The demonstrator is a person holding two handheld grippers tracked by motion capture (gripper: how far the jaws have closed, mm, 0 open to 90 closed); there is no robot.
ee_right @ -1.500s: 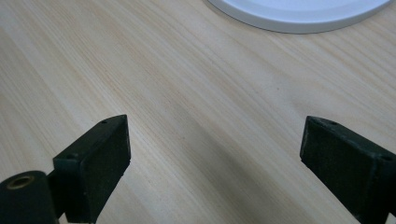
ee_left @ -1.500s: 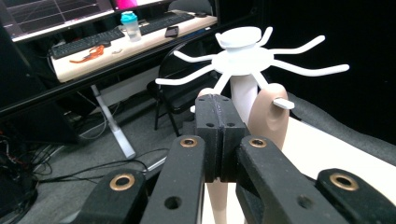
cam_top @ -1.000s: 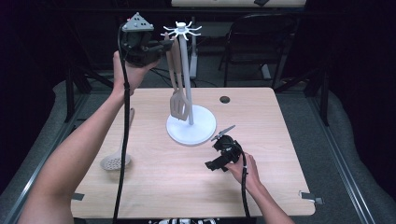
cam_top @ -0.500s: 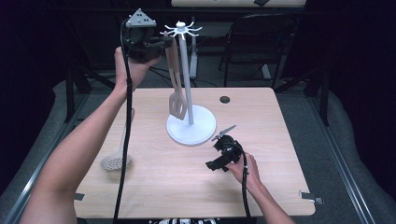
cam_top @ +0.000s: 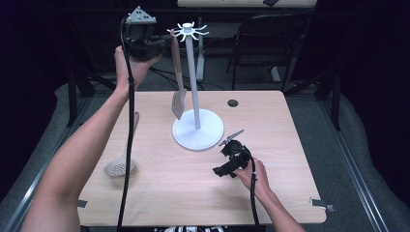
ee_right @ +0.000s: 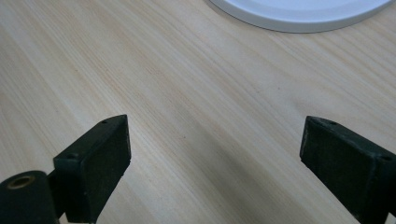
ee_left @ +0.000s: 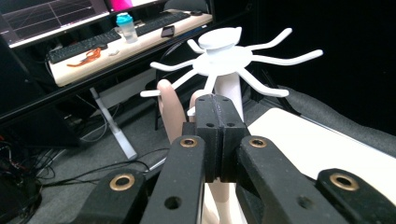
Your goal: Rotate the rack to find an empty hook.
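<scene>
Pinched tight on the top of a wooden spatula's handle, my left claw holds it up beside the hooks of the white rack. The blade dangles near the pole, above the round base. My right claw rests spread wide on the table, empty. If I miss the thin curved hook, the handle's hole won't catch and the smooth wood could slip and knock the light stand. A slotted wooden spoon lies flat near the table's left edge. The tabletop is pale, grained wood.
</scene>
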